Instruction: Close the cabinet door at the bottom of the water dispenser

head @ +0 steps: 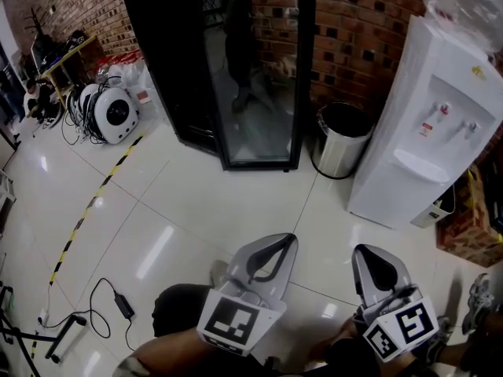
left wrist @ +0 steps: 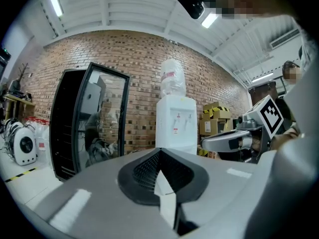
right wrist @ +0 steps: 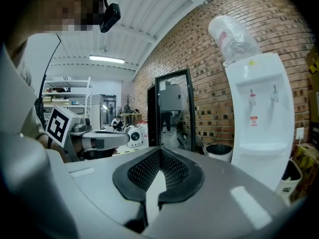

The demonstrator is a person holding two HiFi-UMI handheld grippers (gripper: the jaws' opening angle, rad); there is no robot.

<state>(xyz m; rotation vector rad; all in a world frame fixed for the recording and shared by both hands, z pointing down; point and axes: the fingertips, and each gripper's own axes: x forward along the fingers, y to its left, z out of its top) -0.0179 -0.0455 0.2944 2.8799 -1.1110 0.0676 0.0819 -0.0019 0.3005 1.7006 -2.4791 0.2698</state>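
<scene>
The white tiled floor (head: 196, 203) takes most of the head view, with a brick wall (head: 354, 30) at the back. Against this wall stands a tall black showcase (head: 236, 69) with a glass door.

To the right of it is the white dispenser (head: 428, 132), upright, with a bottle (right wrist: 232, 36) upside down on its top. Its lower front looks flat and white from here. I cannot make out the edge of the door there, so I cannot tell if it is open. A steel bin (head: 342, 140) stands between the showcase and the dispenser, just beside the dispenser.

Both claws are held low, near the person, and well apart from the dispenser. The left claw (head: 291, 239) has its two jaws together at the tips and nothing is between them; its own view (left wrist: 159, 153) shows the same. The right claw (head: 360, 251) is the nearer one to the dispenser. Its jaws also meet at the tips and are empty (right wrist: 160, 151).

At far left a round white device (head: 116, 115) sits on the floor. A yellow-black tape (head: 86, 210) runs from it toward the lower left, and a charger (head: 124, 305) with its cable lies near the left claw.
</scene>
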